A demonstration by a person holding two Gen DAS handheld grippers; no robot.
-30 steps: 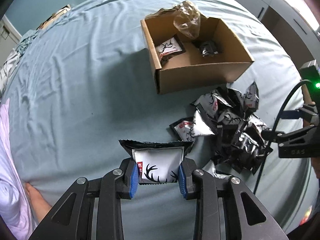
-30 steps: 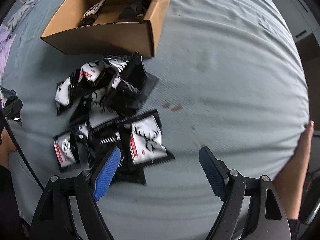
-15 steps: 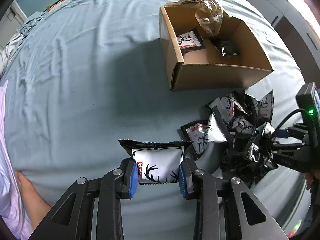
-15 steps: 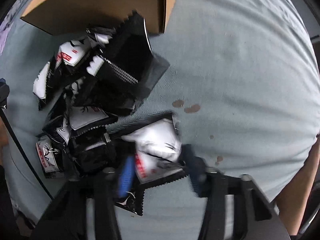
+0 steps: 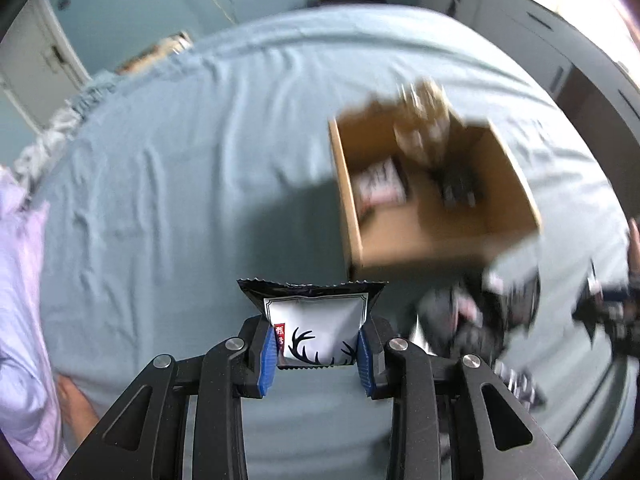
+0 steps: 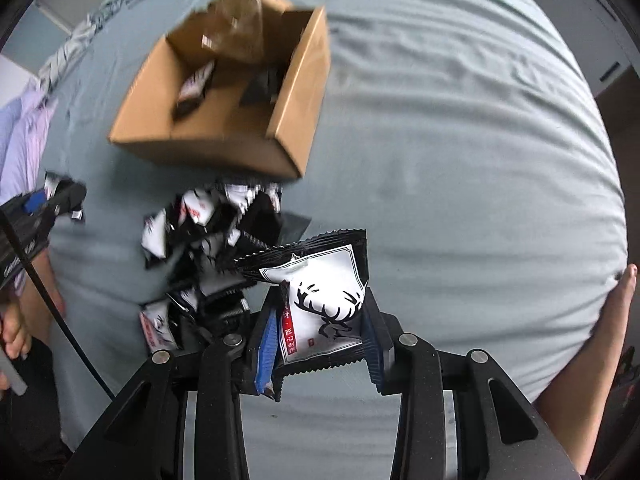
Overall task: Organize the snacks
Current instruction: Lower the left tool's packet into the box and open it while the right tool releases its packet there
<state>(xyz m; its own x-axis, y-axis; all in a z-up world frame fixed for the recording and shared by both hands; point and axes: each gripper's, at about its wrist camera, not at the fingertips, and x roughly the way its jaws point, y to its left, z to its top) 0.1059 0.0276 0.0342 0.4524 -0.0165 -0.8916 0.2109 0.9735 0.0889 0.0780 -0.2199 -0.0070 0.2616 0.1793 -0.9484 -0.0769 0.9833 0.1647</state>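
Note:
My left gripper (image 5: 316,350) is shut on a black-and-white snack packet (image 5: 314,320) with an antler print, held above the blue bed sheet. My right gripper (image 6: 320,340) is shut on a like snack packet (image 6: 324,300), lifted off the sheet. An open cardboard box (image 5: 432,236) (image 6: 288,120) lies ahead with a few packets and a crumpled clear bag (image 6: 240,28) inside. A pile of several more packets (image 6: 204,248) (image 5: 480,312) lies between the box and the grippers. The left gripper also shows at the left edge of the right wrist view (image 6: 48,204).
The bed sheet (image 6: 460,140) is wide and wrinkled. A lilac cloth (image 5: 16,280) lies at the left. White cabinets (image 5: 520,12) stand behind the bed. A black cable (image 6: 52,312) hangs from the left gripper. A bare arm (image 6: 592,328) rests at the right edge.
My right gripper came down onto a packet at the pile's near edge, shut on it and lifted it. My left gripper has kept its packet and moved nearer the box.

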